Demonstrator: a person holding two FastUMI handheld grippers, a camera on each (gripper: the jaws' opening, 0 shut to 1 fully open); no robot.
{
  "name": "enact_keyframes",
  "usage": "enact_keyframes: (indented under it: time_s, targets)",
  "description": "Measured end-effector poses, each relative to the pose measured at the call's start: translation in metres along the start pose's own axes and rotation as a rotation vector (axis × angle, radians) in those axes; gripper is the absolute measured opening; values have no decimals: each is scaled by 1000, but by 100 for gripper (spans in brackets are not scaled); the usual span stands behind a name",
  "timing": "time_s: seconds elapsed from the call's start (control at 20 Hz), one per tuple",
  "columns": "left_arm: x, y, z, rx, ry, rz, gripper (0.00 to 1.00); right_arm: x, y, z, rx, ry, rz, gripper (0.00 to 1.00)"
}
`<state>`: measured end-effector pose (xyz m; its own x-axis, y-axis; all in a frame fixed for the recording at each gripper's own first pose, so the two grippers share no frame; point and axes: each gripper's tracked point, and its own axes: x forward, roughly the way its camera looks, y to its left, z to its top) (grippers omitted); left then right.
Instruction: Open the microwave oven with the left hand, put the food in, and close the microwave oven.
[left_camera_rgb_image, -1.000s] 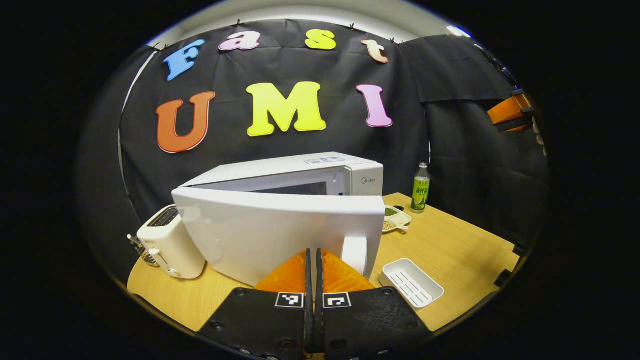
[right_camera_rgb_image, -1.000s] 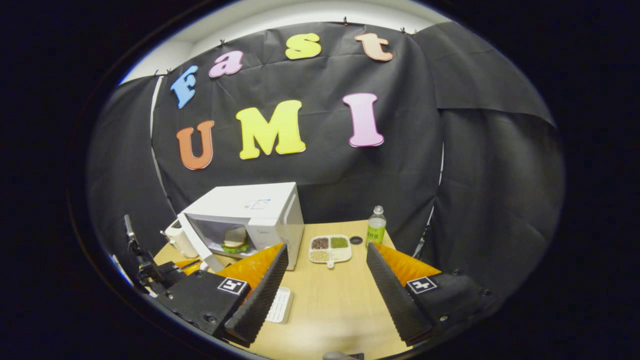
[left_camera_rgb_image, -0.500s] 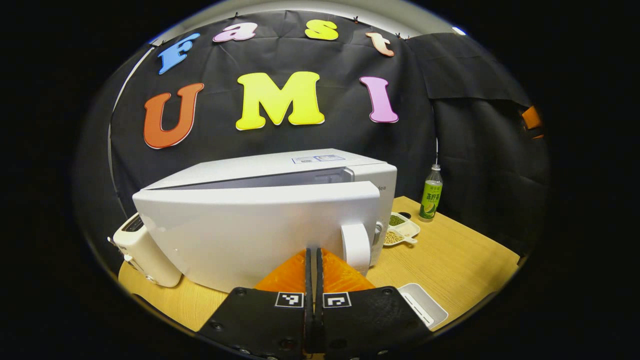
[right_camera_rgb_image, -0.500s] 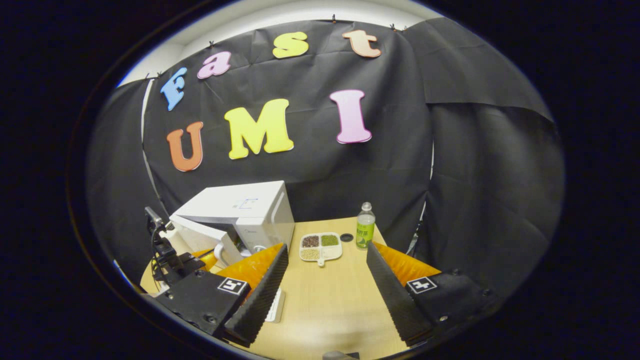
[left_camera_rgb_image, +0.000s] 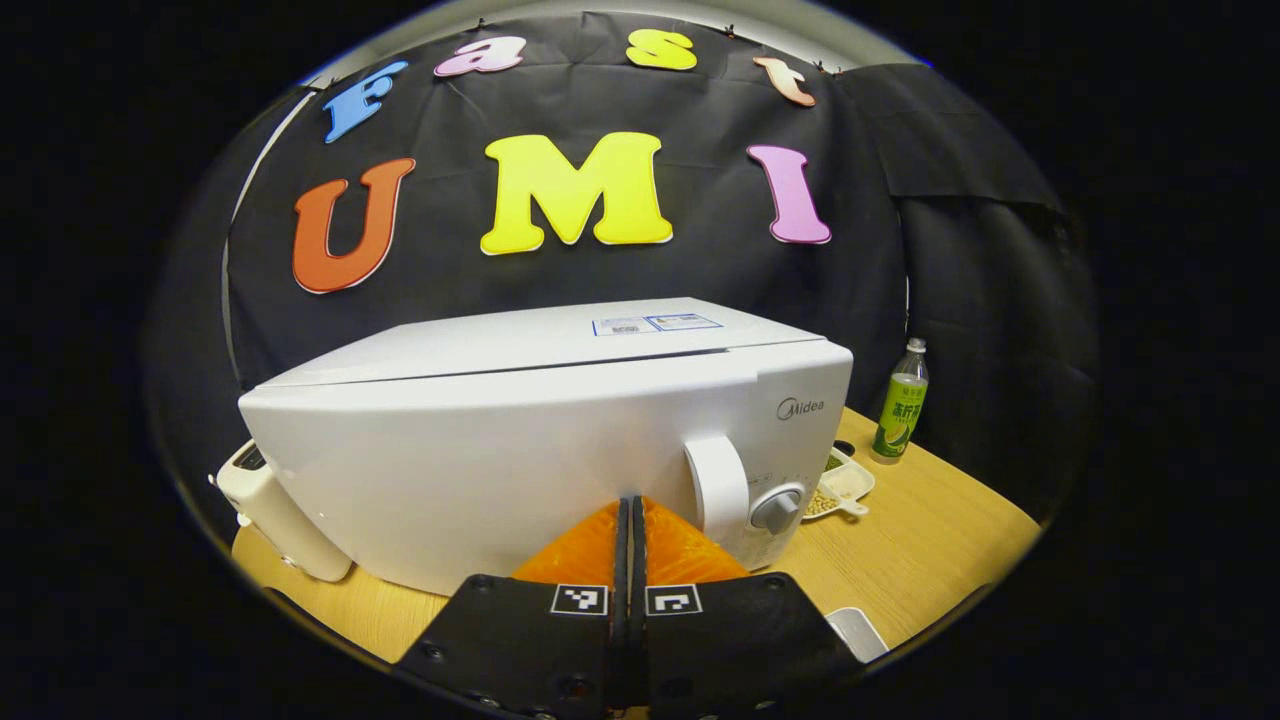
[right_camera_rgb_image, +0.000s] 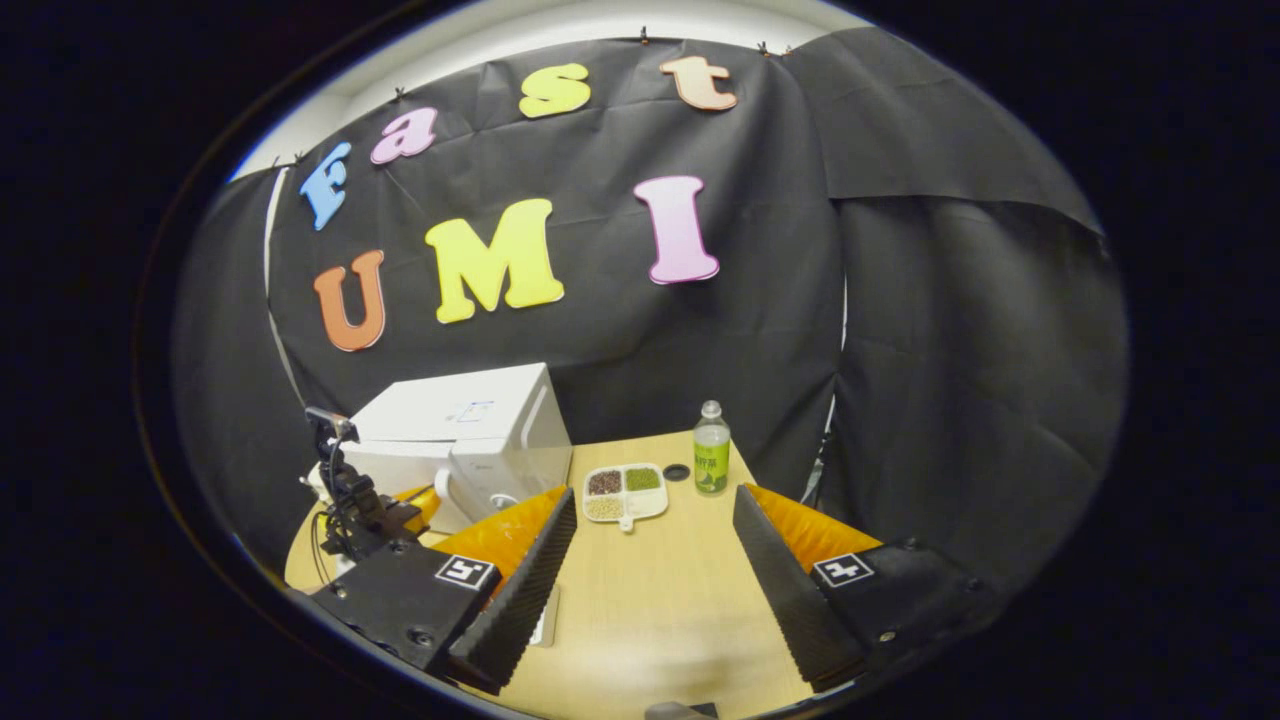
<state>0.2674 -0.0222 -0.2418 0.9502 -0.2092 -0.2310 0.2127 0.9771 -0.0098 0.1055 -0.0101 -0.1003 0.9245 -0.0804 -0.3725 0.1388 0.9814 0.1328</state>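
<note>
Left gripper view: microwave (left_camera_rgb_image: 520, 440) against fingers (left_camera_rgb_image: 612, 530).

The big white box-shaped microwave oven (left_camera_rgb_image: 540, 420) sits on the light wooden table (left_camera_rgb_image: 920, 530), close to the black cloth wall. Its wide white door (left_camera_rgb_image: 470, 470) is pushed nearly shut, flat against the front, with just a thin dark line left along its top edge. A white curved handle (left_camera_rgb_image: 717, 487) stands up at the door's right end, and a round grey knob (left_camera_rgb_image: 777, 510) sits just beside it.
</note>
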Motion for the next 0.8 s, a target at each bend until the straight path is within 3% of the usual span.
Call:
enact_keyframes:
  time_s: [0.05,0.1,0.15,0.2,0.3,0.35,0.6,0.7,0.75,0.8]
  targets:
    - [5,0,2,-4,-8,5,0,0,1,1,1,-3,3,100]
    - [10,0,-3,-17,31,20,0,1,3,2,0,-3,4,92]
    - [6,-2,5,-23,9,33,0,2,6,1,-3,-1,6,92]
    - [6,-7,4,-29,11,29,0,4,9,2,-9,-3,11,100]
    - [-5,-11,7,-30,16,16,0,4,17,5,-23,-11,25,100]
    - [-14,-9,16,-30,0,16,0,4,21,9,-28,-22,32,92]
    - [-52,-11,54,-37,-55,-5,3,4,50,25,-41,-80,85,92]
    - [-80,-8,67,-64,-61,5,65,1,62,32,-50,-100,107,92]
    - [-92,-3,75,-65,-76,19,96,1,69,34,-53,-111,116,100]
    - [-102,1,83,-67,-88,28,96,-2,75,36,-57,-118,128,100]
